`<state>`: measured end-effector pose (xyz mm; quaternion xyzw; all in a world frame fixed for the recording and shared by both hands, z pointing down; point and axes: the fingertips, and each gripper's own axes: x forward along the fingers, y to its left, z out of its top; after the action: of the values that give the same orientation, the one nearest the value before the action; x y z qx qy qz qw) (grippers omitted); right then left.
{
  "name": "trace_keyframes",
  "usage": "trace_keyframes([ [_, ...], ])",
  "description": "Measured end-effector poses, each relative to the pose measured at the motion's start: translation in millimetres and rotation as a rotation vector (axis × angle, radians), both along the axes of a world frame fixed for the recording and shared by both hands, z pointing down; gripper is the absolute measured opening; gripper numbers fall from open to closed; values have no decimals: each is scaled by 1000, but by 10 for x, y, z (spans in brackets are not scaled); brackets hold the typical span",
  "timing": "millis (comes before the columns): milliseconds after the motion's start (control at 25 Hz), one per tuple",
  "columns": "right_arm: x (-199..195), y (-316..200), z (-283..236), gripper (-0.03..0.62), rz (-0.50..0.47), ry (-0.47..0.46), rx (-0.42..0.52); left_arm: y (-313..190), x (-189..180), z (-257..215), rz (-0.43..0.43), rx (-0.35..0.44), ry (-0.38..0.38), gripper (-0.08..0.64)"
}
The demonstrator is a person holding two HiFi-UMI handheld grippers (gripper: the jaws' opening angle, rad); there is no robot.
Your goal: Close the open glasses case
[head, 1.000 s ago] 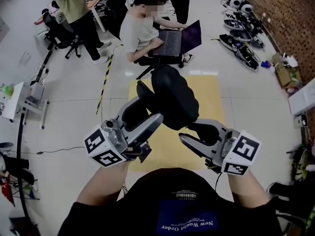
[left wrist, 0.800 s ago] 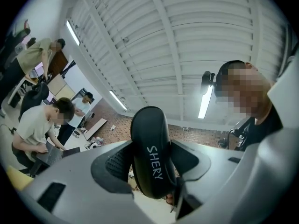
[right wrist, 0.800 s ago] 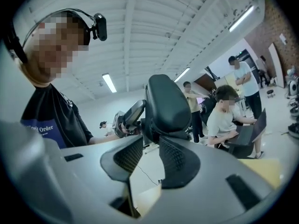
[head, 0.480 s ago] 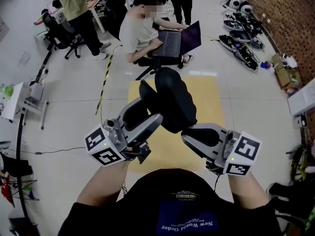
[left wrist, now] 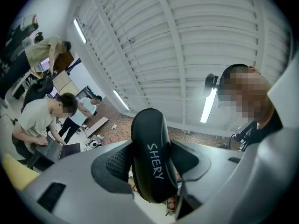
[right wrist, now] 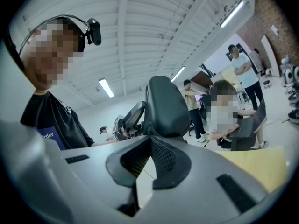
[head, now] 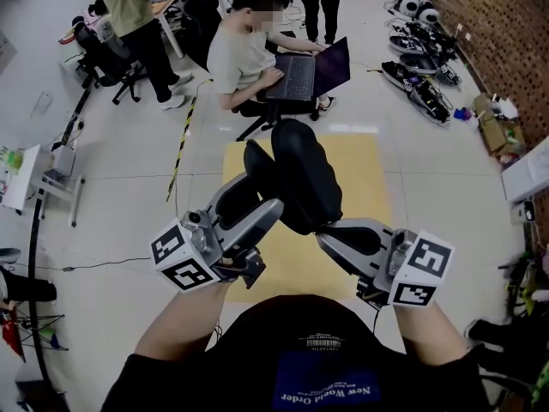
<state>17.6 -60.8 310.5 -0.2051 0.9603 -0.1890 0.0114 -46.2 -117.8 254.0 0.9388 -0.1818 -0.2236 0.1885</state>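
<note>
A black glasses case point(head: 304, 178) marked SHERY point(left wrist: 150, 164) is held up in the air in front of me. My left gripper point(head: 262, 191) is shut on its lower part, with a pad on each side point(left wrist: 149, 158). The case's two halves stand close together; the head view shows a thin dark flap at its left. My right gripper point(head: 322, 235) is shut with nothing between its jaws. Its closed tips point(right wrist: 150, 138) sit right against the underside of the case point(right wrist: 166, 107). Whether the case is snapped fully shut I cannot tell.
Below lies a yellow floor mat point(head: 371, 166). A seated person with a laptop point(head: 296, 71) is just beyond it, and another person point(head: 129, 7) stands at far left. Equipment point(head: 420, 80) lines the brick wall at right. A white stand point(head: 34, 174) is at left.
The right gripper's jaws have closed from wide open to shut. The case's larger half has swung left toward the other half, so the case looks narrower. The left gripper has kept its hold.
</note>
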Motion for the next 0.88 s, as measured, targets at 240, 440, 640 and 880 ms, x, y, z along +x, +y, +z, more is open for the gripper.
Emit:
trace_keyframes([
  [240, 5, 7, 4, -15, -8, 6, 10, -39, -40, 88, 19, -64, 52, 249],
  [440, -8, 57, 41, -15, -15, 65, 32, 5, -65, 135, 81, -103, 57, 247],
  [640, 35, 75, 118, -15, -34, 142, 29, -10, -33, 234, 124, -143, 52, 239],
  [880, 157, 21, 346, -17, -21, 273, 15, -117, -227, 160, 157, -195, 190, 233],
])
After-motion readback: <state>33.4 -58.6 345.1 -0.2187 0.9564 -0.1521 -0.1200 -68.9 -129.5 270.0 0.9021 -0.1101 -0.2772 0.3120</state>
